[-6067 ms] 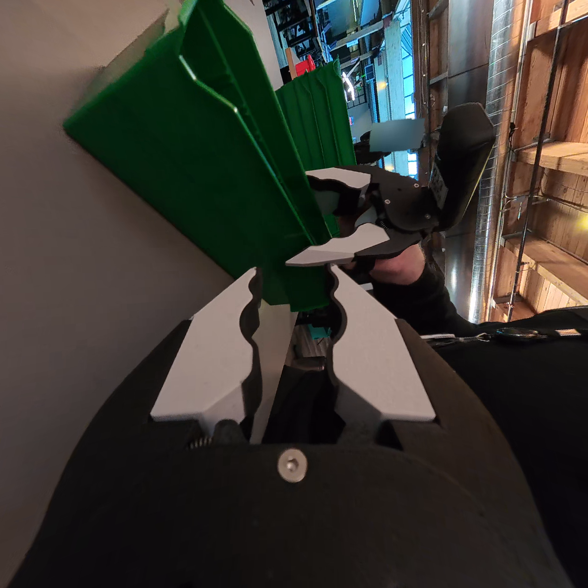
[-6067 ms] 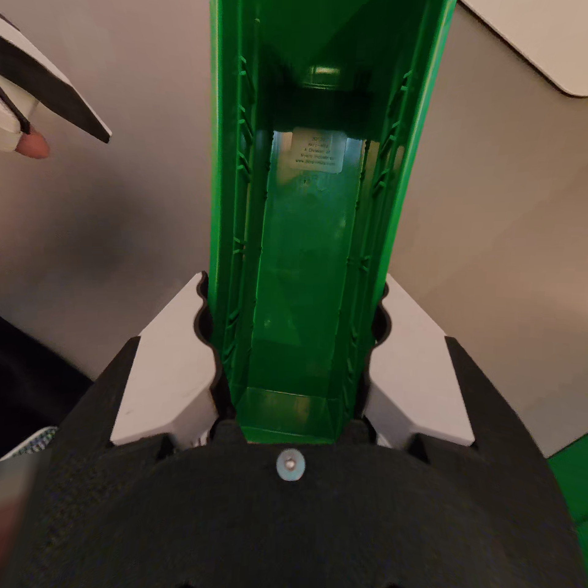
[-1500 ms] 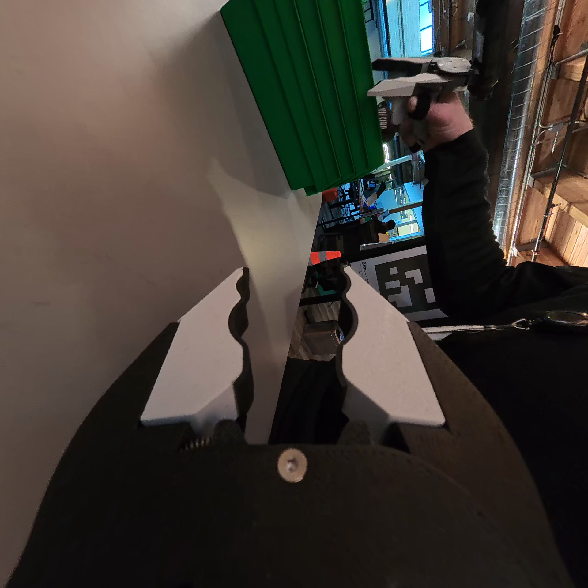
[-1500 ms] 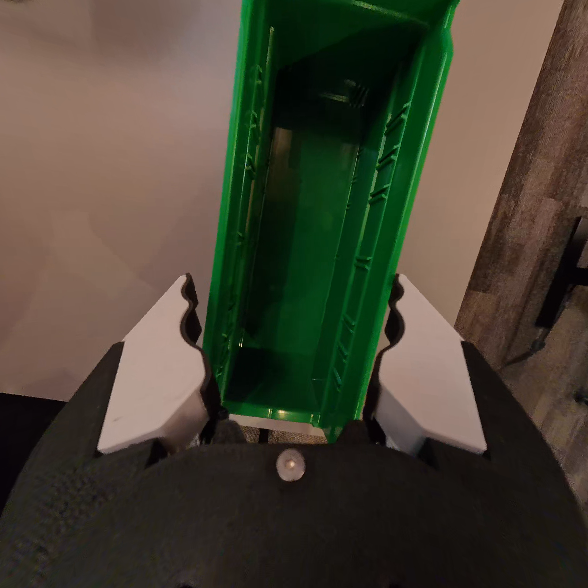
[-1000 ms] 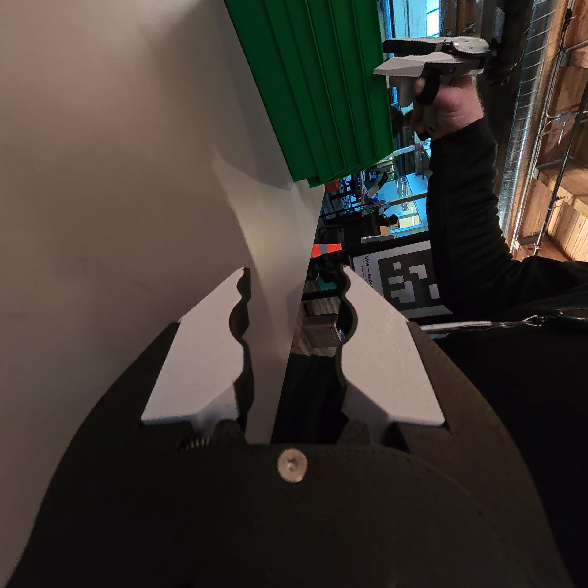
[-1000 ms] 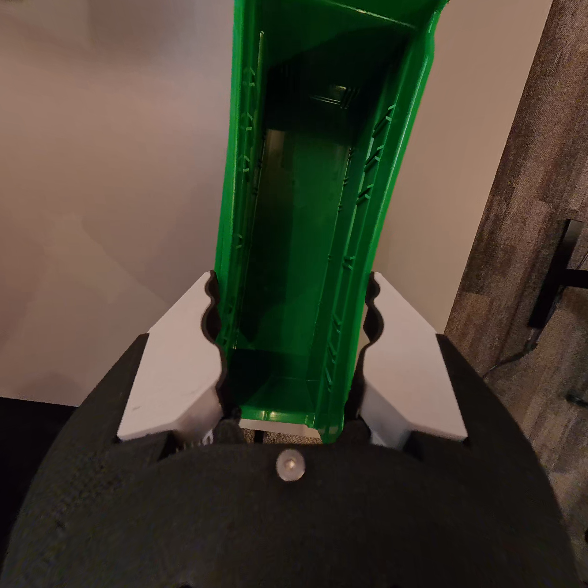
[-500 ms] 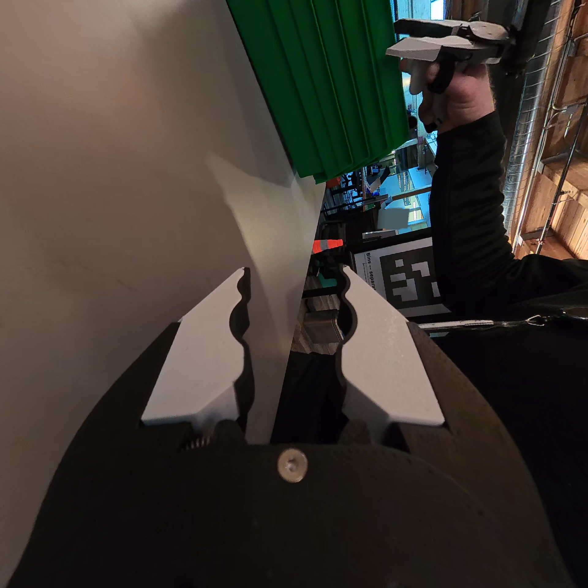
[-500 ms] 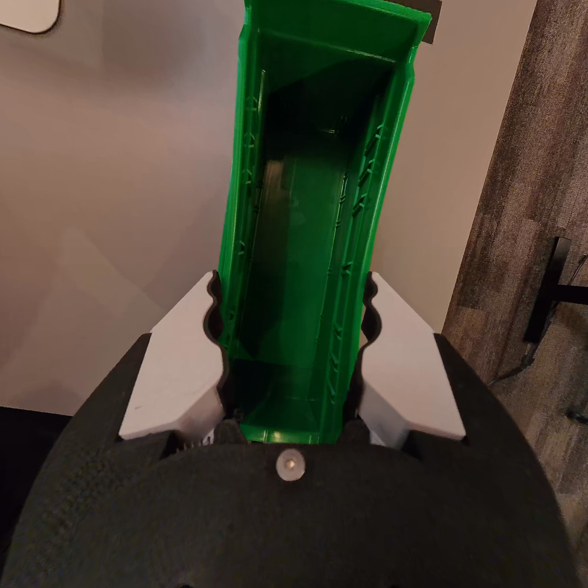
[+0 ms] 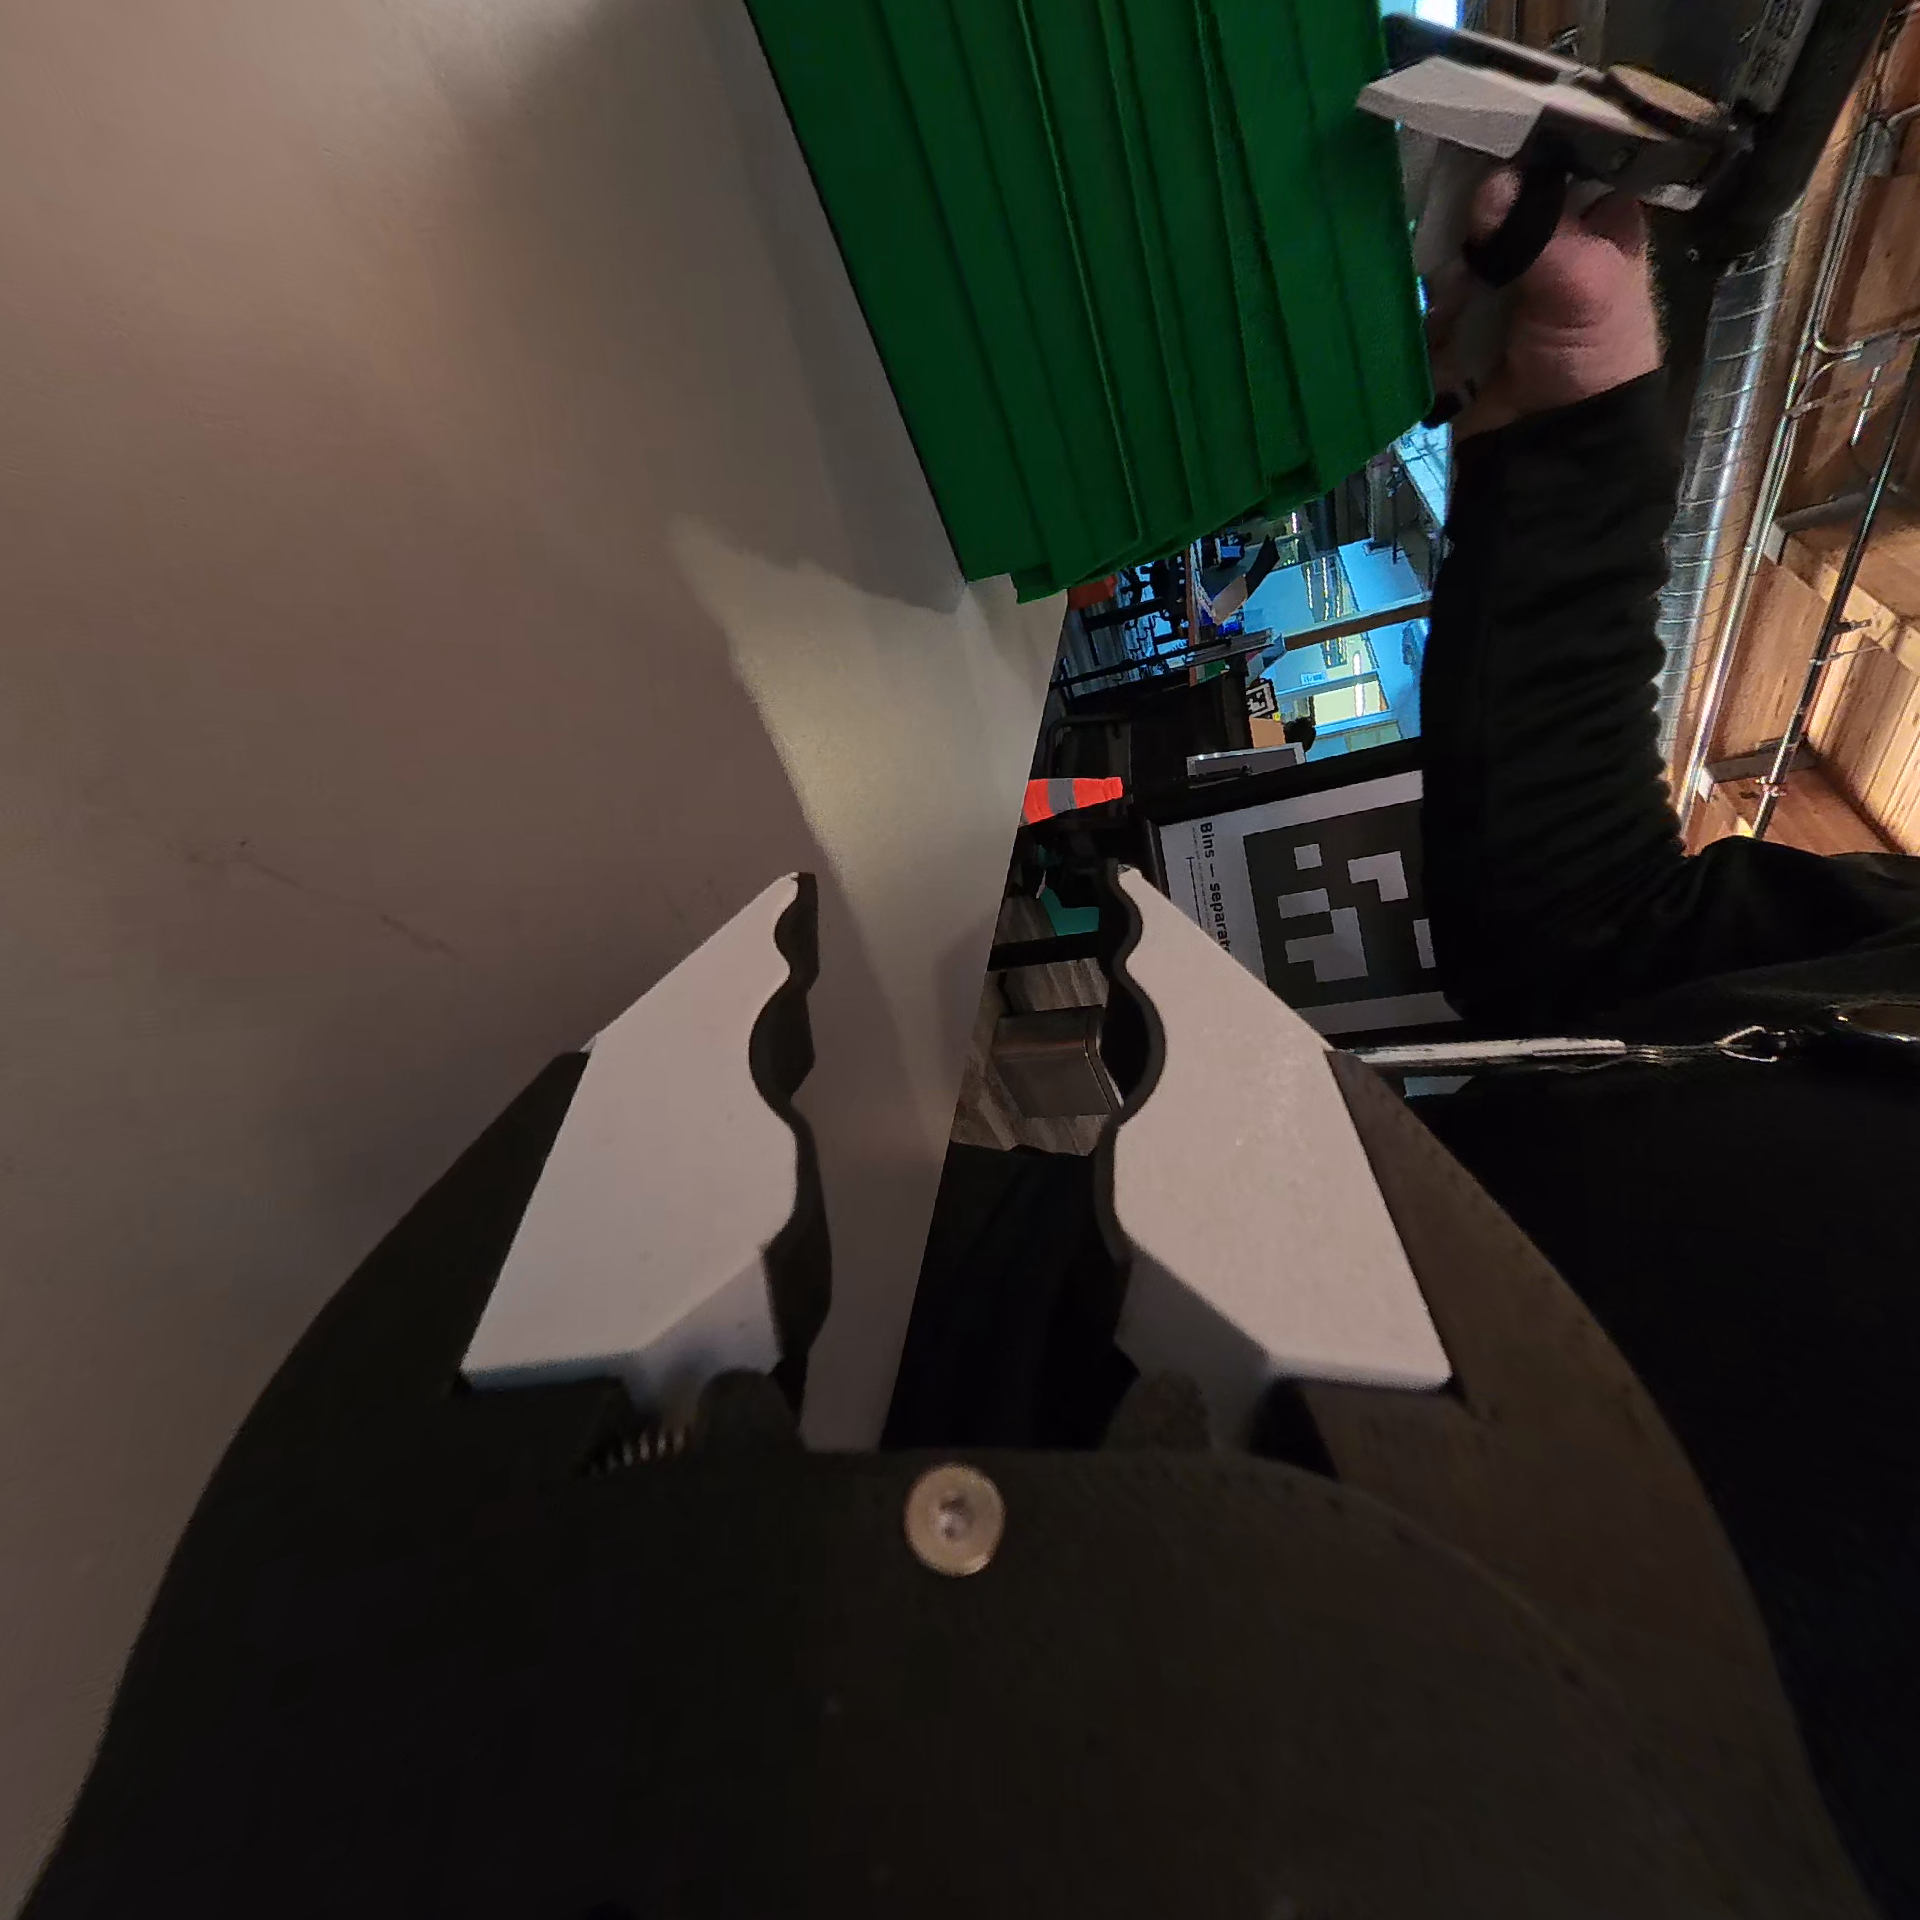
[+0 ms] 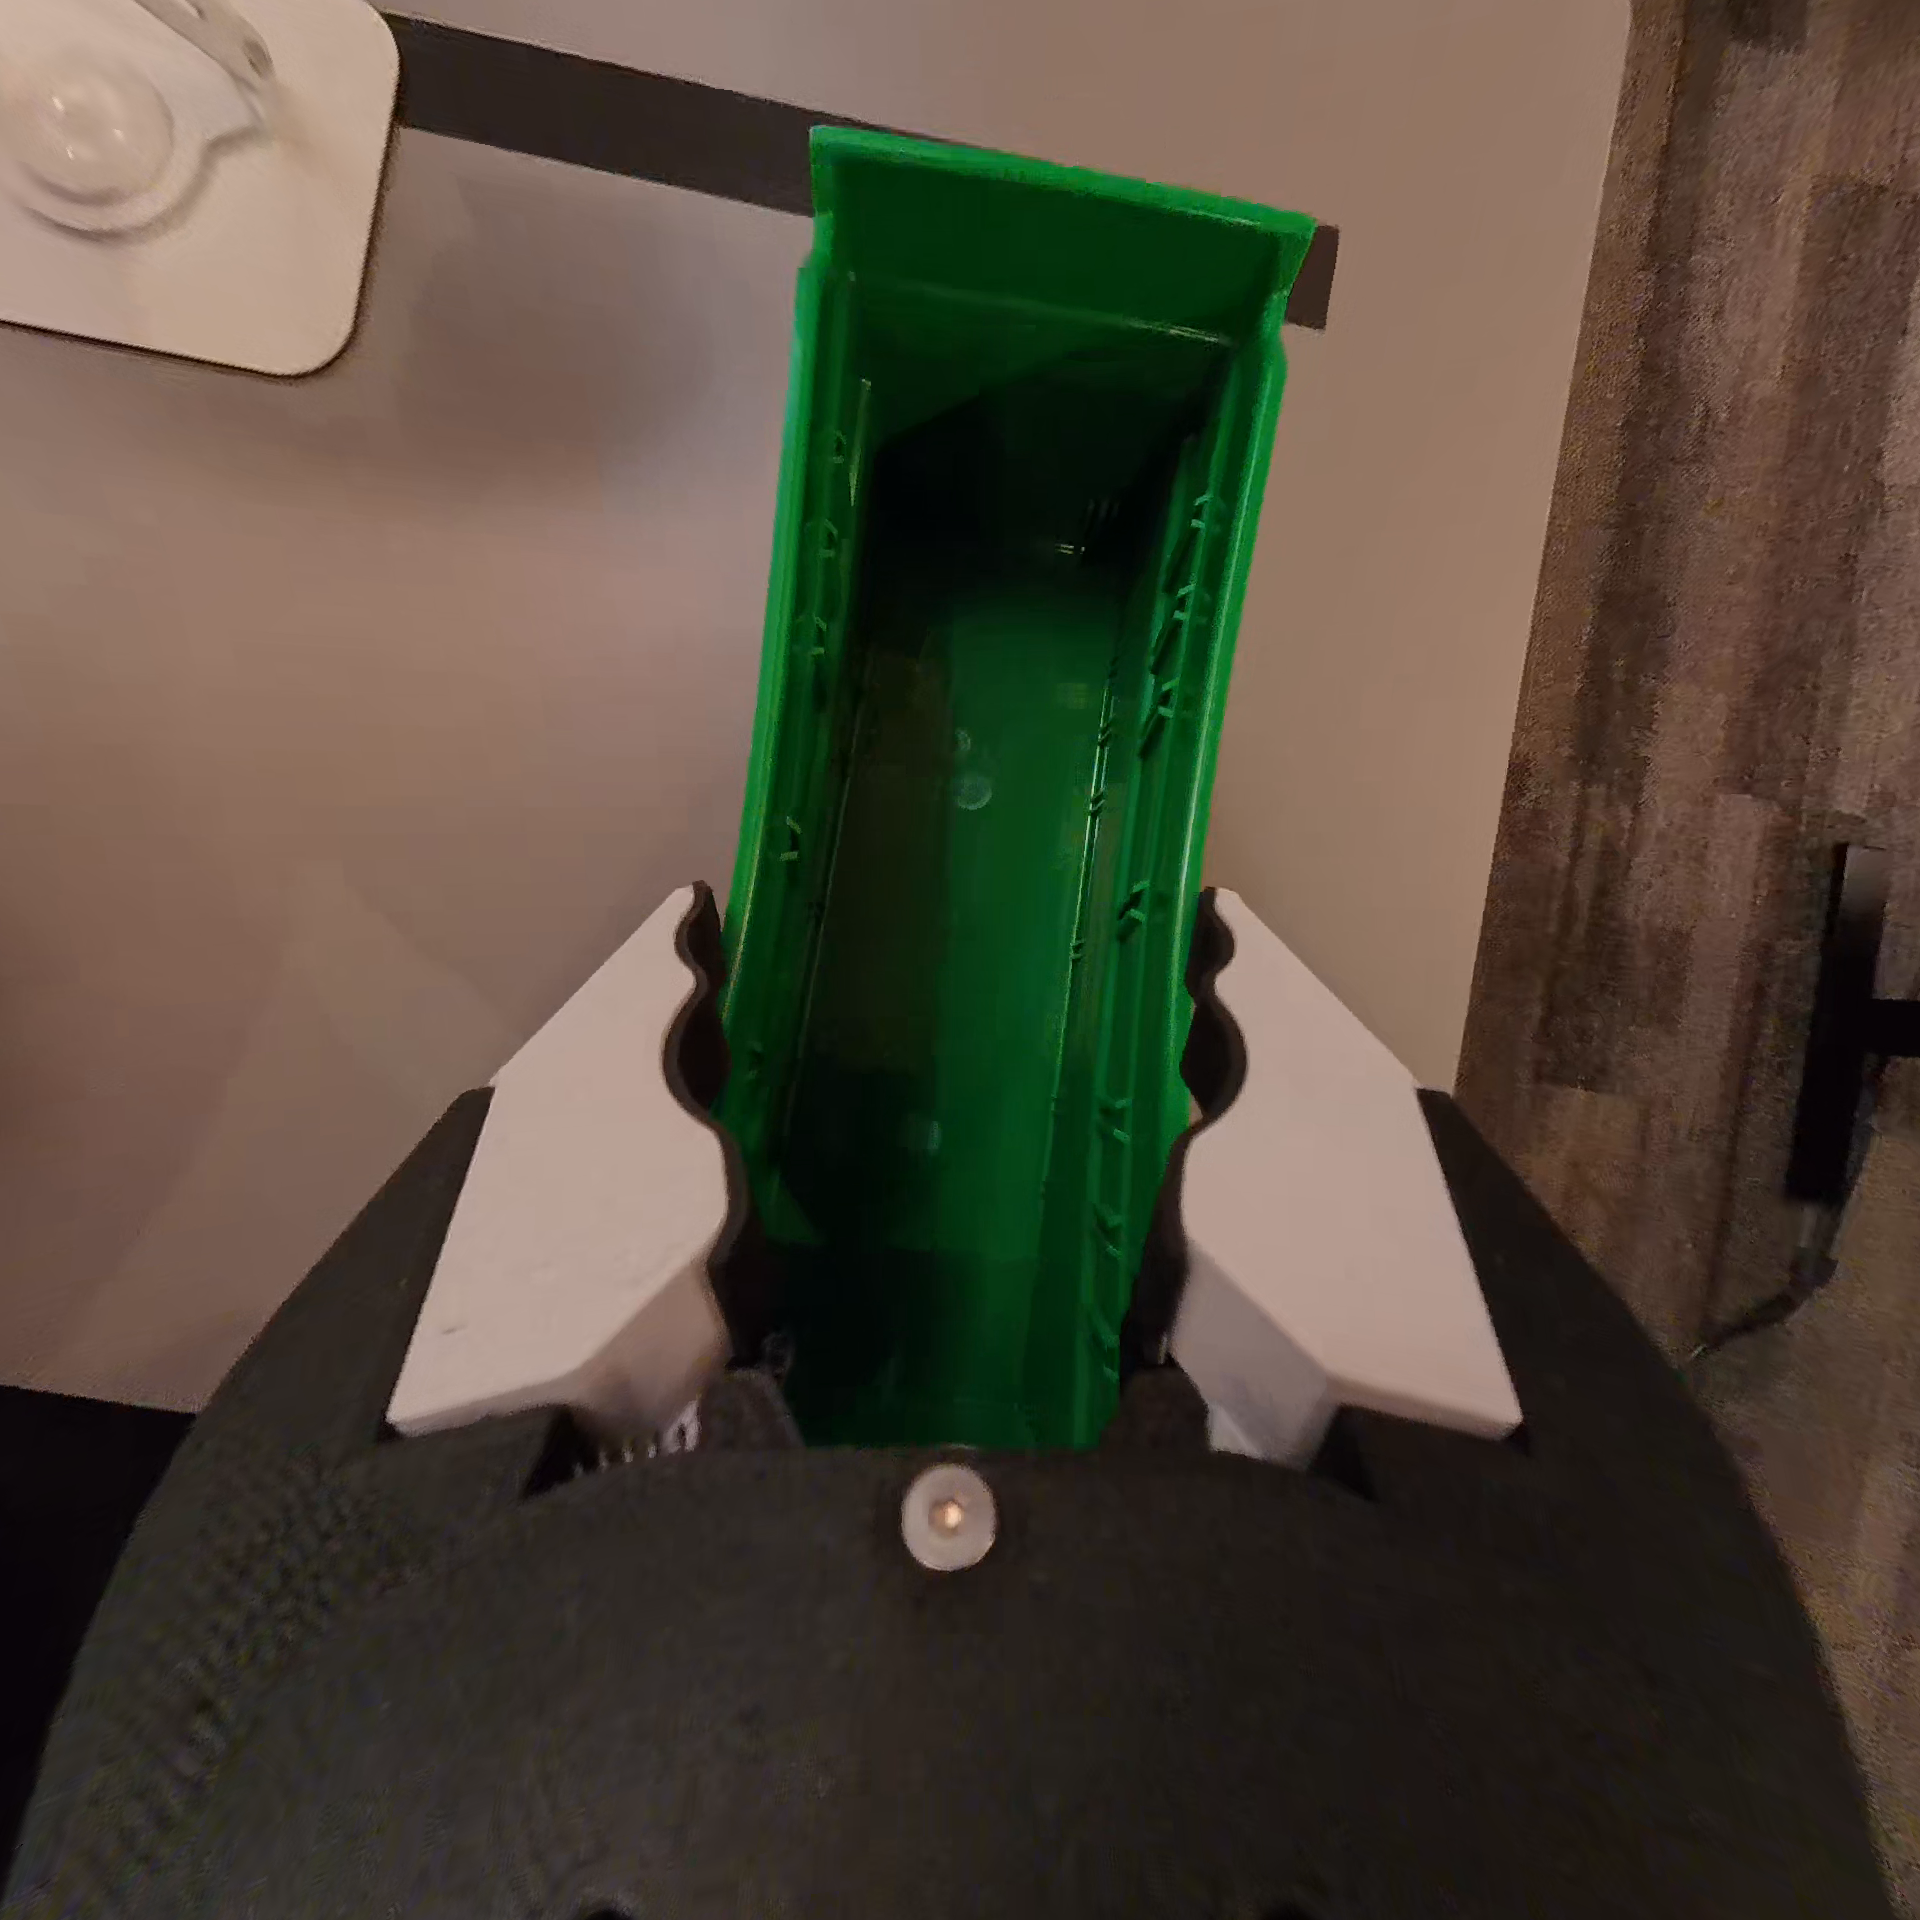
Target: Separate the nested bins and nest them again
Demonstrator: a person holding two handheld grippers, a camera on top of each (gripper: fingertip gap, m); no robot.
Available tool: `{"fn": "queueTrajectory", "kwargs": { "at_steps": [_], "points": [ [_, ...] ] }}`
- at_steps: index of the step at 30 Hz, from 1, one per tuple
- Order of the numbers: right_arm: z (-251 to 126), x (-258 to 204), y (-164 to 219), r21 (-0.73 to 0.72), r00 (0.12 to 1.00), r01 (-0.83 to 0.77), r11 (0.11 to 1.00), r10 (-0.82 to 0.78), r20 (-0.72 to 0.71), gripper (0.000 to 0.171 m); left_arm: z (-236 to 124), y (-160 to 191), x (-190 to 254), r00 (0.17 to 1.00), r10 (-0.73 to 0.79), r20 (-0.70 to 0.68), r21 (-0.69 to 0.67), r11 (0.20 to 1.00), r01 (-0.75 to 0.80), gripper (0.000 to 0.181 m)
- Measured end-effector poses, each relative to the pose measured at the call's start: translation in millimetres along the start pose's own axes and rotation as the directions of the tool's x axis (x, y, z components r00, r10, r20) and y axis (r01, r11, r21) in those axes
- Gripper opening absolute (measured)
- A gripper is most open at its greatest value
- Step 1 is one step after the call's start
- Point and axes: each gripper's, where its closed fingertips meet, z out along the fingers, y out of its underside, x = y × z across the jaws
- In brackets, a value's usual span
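My right gripper (image 10: 956, 899) is shut on a long green bin (image 10: 987, 831), one finger on each long side wall, with the open inside facing the camera. The bin reaches forward over the pale table (image 10: 312, 727). In the left wrist view the same bin (image 9: 1122, 260) shows its ribbed outside, held up off the table (image 9: 364, 520) by the right gripper (image 9: 1455, 104) in a hand (image 9: 1558, 312). I cannot tell whether a second bin sits inside it. My left gripper (image 9: 961, 878) is open and empty at the table's edge.
A white pad with a clear object (image 10: 187, 187) lies at the table's far left, by a black strip (image 10: 571, 114) along the far edge. Grey carpet (image 10: 1714, 520) lies to the right. A sign with a black-and-white marker (image 9: 1330, 914) and a black sleeve (image 9: 1538, 675) are beyond the left gripper.
The right gripper has carried the green bin up and back from the table, so the table's far edge and the white pad now show. The left gripper has stayed put and open.
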Motion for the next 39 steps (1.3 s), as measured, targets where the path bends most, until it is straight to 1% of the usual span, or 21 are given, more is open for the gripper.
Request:
{"fn": "queueTrajectory", "kwargs": {
  "at_steps": [8, 15, 19, 23, 26, 32, 36, 39],
  "points": [
    [-22.2, 1.9, -17.5, 0.066, 1.0, -0.009, 0.998, 0.01, -0.023, 0.091, 3.0, 1.4, 2.1, 1.0, 0.004, -0.007, -0.004, 1.0, -0.004, 0.052],
    [-55.6, -5.1, -43.3, 0.152, 0.999, -0.001, 0.988, 0.008, -0.046, 0.09, -2.7, 3.1, 0.9, 1.0, 0.001, 0.001, 0.005, 1.0, -0.001, 0.052],
    [-78.9, -30.6, -61.7, 0.193, 1.0, 0.026, 0.981, -0.022, -0.023, 0.09, -5.2, 3.5, 0.8, 1.0, 0.004, 0.002, 0.008, 1.0, -0.004, 0.052],
    [-87.4, -82.0, -73.2, 0.221, 0.997, 0.039, 0.975, -0.054, 0.06, 0.09, -8.2, 2.9, -0.3, 1.0, 0.002, 0.001, 0.014, 1.0, -0.002, 0.052],
    [-70.5, -120.0, -68.5, 0.226, 0.99, 0.026, 0.974, -0.056, 0.127, 0.09, -9.8, 3.0, -0.5, 1.0, 0.003, 0.0, 0.017, 1.0, -0.003, 0.052],
    [-0.2, -169.9, -26.8, 0.175, 0.978, -0.054, 0.983, 0.017, 0.208, 0.091, -14.2, 6.2, -0.6, 1.0, 0.004, 0.002, 0.017, 1.0, -0.004, 0.052],
    [41.5, -177.7, 6.0, 0.12, 0.986, -0.062, 0.991, 0.042, 0.163, 0.091, -18.4, 9.8, -3.3, 1.0, -0.004, 0.007, 0.016, 1.0, 0.003, 0.052],
    [61.7, -176.1, 23.6, 0.096, 0.991, -0.067, 0.993, 0.055, 0.118, 0.091, -19.6, 12.0, -3.4, 1.0, -0.004, 0.008, 0.011, 1.0, 0.004, 0.052]
  ]
}}
